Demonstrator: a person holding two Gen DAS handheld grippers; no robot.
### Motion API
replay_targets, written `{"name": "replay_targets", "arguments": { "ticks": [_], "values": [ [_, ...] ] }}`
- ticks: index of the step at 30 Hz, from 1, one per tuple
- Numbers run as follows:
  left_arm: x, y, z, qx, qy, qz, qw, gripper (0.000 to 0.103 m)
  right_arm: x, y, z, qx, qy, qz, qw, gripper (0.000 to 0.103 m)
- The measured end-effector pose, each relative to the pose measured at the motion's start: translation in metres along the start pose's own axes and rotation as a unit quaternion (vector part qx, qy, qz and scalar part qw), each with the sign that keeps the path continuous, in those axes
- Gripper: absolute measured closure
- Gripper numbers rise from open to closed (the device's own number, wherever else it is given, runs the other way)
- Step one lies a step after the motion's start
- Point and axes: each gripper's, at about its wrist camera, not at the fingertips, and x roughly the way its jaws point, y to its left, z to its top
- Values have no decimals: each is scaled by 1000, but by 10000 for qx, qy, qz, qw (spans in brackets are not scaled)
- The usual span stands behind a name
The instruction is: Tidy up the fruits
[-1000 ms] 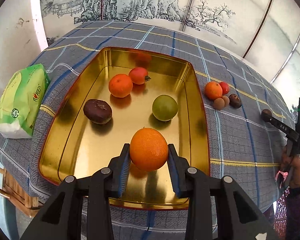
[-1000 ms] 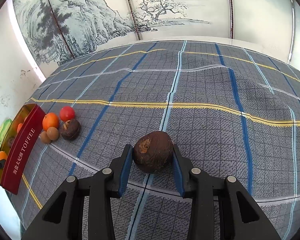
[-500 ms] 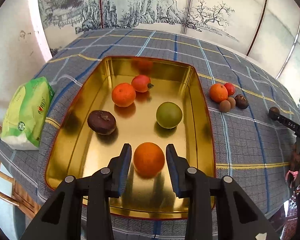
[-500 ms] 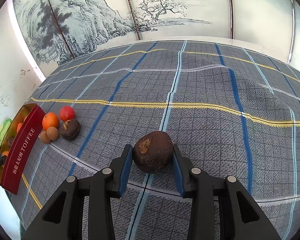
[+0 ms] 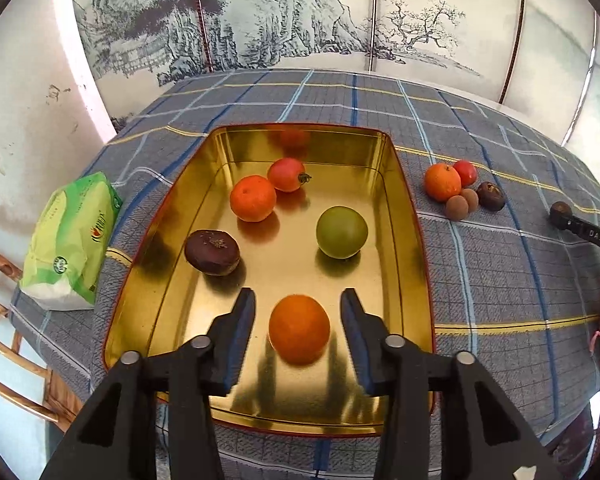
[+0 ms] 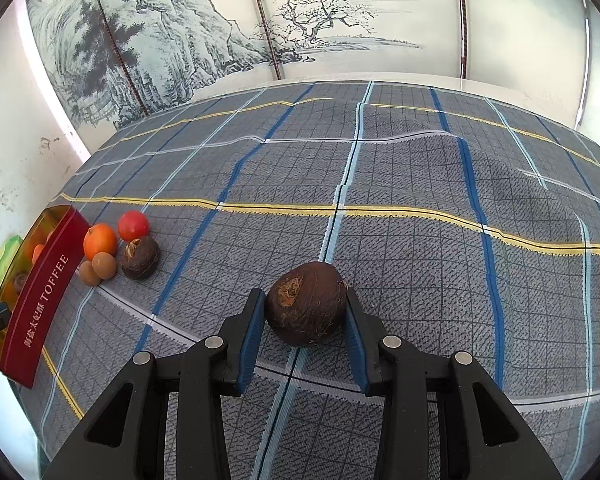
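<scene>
The left tool point(image 5: 298, 328) has just been opening its jaws, and there's a visible gap on both sides of the orange point(image 5: 299, 329), which sits loose on the floor of the gold tin point(image 5: 408, 216) near its front edge. The right tool point(image 6: 305, 322) is clamped tight on a dark brown fruit point(image 6: 305, 309) over the plaid cloth point(image 6: 420, 264) on the bench. Already in the tin: a green fruit point(image 5: 341, 232), a tangerine point(image 5: 253, 198), a small red fruit point(image 5: 286, 174) and a dark brown one point(image 5: 212, 252), all spread out with bare gold between them. A little cluster of fruit point(image 5: 462, 190) waits on the cloth just right of the tin. The green packet point(image 5: 70, 240) sits by the bench's left edge. In the right view the tin is mostly cut off, only its red side showing.
</scene>
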Motion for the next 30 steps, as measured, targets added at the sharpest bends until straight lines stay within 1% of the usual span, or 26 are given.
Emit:
{"name": "replay_targets", "arguments": {
  "ticks": [2, 7, 16, 18, 20, 25, 28, 30],
  "values": [
    [-1, -2, -1, 62, -48, 94, 9999, 53, 0, 0, 0, 1, 0, 1, 10000, 64],
    [-5, -6, -2, 222, -179, 280, 9992, 49, 0, 1, 0, -6, 2, -7, 10000, 64],
    [-5, -4, -4, 195, -190, 303, 9992, 47, 2, 2, -1, -84, 17, -99, 9999, 64],
    [-5, -3, -5, 191, -182, 309, 9992, 44, 2, 2, -2, -134, 27, -150, 9998, 64],
    [-6, -3, -6, 190, -200, 333, 9991, 39, 2, 5, -2, -215, 43, -204, 9995, 64],
    [-9, -1, -7, 219, -290, 354, 9987, 36, -6, 17, -11, -418, 93, -234, 9988, 64],
    [-11, 1, -8, 205, -333, 355, 9986, 35, -11, 21, -16, -432, 158, -134, 9989, 67],
    [-12, 2, -9, 181, -341, 337, 9987, 34, -16, 22, -21, -402, 194, -43, 9990, 72]
  ]
}}
